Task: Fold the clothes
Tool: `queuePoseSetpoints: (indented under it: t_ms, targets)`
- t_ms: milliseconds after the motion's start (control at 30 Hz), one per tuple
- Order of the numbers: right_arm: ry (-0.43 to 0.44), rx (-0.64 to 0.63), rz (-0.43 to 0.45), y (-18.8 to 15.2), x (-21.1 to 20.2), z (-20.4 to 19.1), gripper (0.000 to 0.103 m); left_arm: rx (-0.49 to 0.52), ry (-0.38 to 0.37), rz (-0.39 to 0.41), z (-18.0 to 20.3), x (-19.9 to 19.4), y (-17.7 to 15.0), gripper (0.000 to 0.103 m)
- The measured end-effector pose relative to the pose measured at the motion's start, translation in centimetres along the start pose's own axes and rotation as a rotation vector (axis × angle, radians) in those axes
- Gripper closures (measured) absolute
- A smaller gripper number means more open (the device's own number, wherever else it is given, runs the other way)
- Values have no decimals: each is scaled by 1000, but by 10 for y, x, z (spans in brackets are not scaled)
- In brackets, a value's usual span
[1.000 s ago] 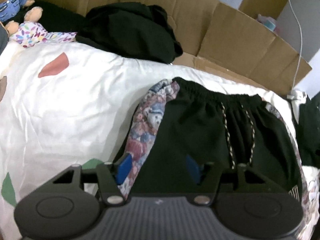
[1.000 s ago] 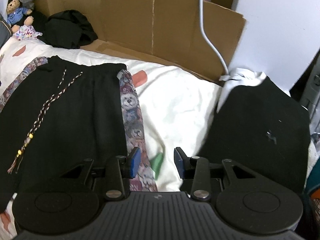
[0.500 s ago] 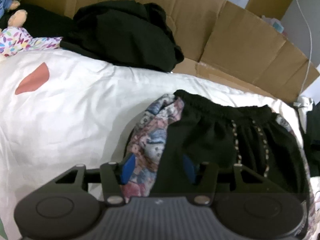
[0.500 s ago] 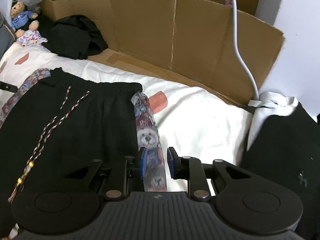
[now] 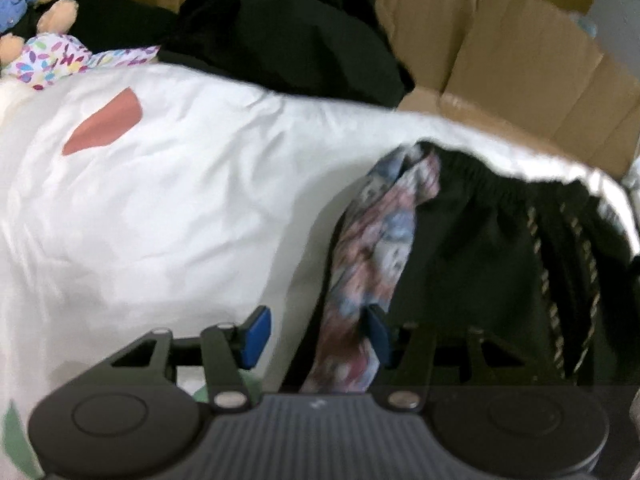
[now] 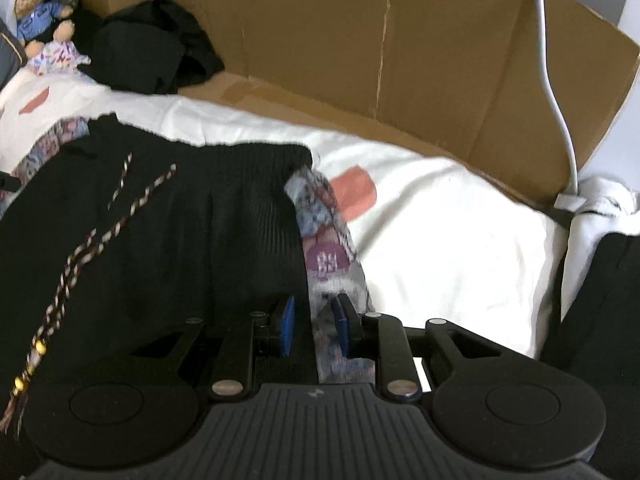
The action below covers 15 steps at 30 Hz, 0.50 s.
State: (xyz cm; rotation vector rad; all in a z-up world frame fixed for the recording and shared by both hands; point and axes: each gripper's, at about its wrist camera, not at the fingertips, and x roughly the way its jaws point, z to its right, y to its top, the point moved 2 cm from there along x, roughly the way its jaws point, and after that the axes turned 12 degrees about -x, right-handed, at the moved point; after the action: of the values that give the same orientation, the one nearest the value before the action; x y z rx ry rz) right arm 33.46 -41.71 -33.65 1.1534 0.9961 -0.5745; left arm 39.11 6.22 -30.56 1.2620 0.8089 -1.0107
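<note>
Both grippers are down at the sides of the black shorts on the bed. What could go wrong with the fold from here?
1. The left gripper is open with only the patterned side strip between its pads; closing may catch just that layer, so the shorts sag.
2. The right gripper straddles the strip's edge; a thin bite may slip.
3. The drawstring lies loose and could get trapped in the fold.

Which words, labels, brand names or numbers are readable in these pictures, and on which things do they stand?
No text can be read with certainty.
Patterned side stripe of the black shorts: a purple patch carries white marks like letters or digits, too blurred to read.
Gripper housing: a small pale mark, too small to read.
Cardboard, white bedsheet, teddy bear: no writing visible.
</note>
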Motion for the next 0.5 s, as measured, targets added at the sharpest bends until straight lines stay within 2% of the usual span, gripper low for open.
queuePoseSetpoints:
  t_ms: [100, 300, 400, 500]
  targets:
    - [-5, 14, -32, -8, -1, 4, 79, 2, 55, -47, -11, -1, -8, 48]
    - [15, 28, -97, -24, -14, 11, 79, 31, 123, -75, -17, -12, -18, 48]
    - [19, 45, -91, -27, -22, 15, 79, 7, 81, -47, -16, -23, -15, 47]
    - [20, 75, -44, -23, -30, 21, 79, 10, 12, -31, -11, -29, -12, 45]
